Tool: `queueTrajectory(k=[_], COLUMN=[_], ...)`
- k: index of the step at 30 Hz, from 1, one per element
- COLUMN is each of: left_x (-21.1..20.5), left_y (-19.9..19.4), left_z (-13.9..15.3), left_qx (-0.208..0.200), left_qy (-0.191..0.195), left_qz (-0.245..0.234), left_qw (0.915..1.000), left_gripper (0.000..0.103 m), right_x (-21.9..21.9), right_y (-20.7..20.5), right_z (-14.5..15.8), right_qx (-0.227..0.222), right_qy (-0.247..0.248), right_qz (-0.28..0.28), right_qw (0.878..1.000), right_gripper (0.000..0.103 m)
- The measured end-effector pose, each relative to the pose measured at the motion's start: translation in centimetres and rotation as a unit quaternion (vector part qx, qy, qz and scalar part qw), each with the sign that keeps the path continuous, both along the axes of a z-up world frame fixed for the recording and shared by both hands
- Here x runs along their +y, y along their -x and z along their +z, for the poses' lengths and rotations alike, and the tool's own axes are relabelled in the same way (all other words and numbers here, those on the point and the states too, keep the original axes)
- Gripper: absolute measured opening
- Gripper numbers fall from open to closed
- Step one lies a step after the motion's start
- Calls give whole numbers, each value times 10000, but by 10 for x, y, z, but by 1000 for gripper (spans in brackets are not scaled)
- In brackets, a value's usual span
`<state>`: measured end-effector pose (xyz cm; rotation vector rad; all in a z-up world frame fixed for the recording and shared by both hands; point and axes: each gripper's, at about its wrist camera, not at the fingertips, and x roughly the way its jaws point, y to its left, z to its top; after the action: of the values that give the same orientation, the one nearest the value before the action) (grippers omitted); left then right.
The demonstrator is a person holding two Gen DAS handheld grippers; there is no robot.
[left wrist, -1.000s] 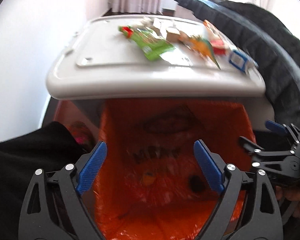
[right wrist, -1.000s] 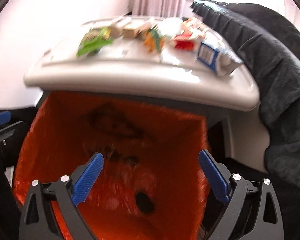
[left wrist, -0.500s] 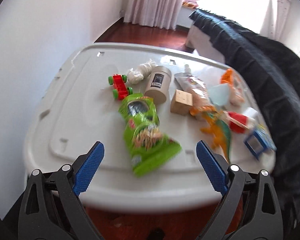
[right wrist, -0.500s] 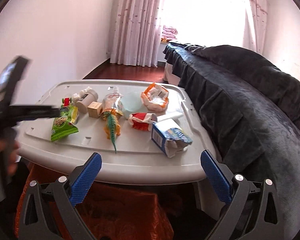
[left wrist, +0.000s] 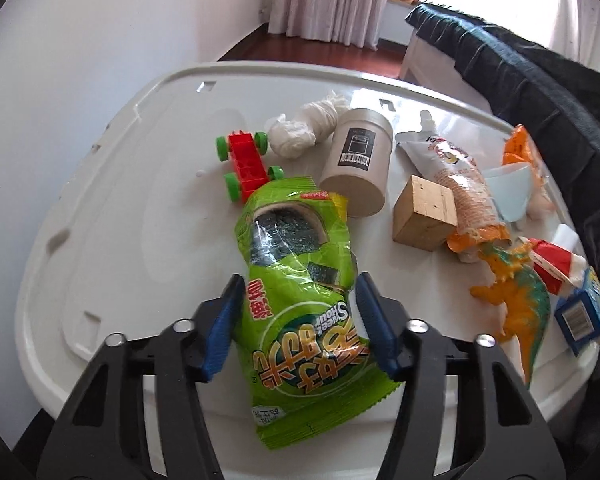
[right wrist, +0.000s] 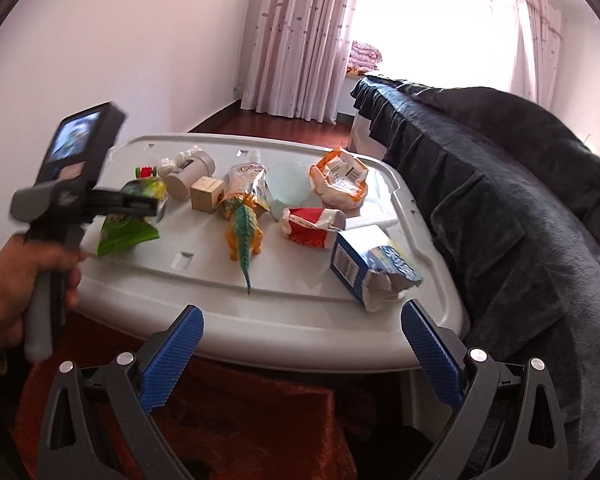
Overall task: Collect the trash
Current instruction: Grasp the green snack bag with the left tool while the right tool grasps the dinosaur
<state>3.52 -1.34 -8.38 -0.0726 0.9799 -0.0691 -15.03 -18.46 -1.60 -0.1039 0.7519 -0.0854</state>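
The left gripper straddles the green snack bag on the white worktop, its blue fingers closing in on the bag's sides — whether they already press it I cannot tell. Just beyond the bag stand a red toy car and a tan canister; a wooden block and an orange dinosaur lie to the bag's right. The right gripper hovers off the worktop's near edge, fingers released and empty — far right of the bag, near a torn blue carton.

place: home living room | cues: dark sofa, curtains
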Motion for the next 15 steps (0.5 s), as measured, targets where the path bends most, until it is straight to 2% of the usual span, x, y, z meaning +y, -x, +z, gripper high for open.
queueTrajectory(k=[4,7,10,15], left_x=[17,28,36,38], left_y=[37,62,88,106], left_z=[21,34,42,45], left_qx=[-346,-469,-565,-610], left_qy=[-6,187,298,362], left_qz=[-172,-203,-257,-386], left_qw=[9993,9985,9976,9967], left_gripper=[47,47,47,47], right_x=[5,15,26,42], right_y=[-26,-55,-85,-121], right_z=[-4,-14,-22,-37], right_qx=[59,136,186,307], right_qy=[-284,-511,-526,-392], right_qz=[62,166,185,242], right_qw=[9996,9985,9983,9985], right_gripper=[98,98,98,97])
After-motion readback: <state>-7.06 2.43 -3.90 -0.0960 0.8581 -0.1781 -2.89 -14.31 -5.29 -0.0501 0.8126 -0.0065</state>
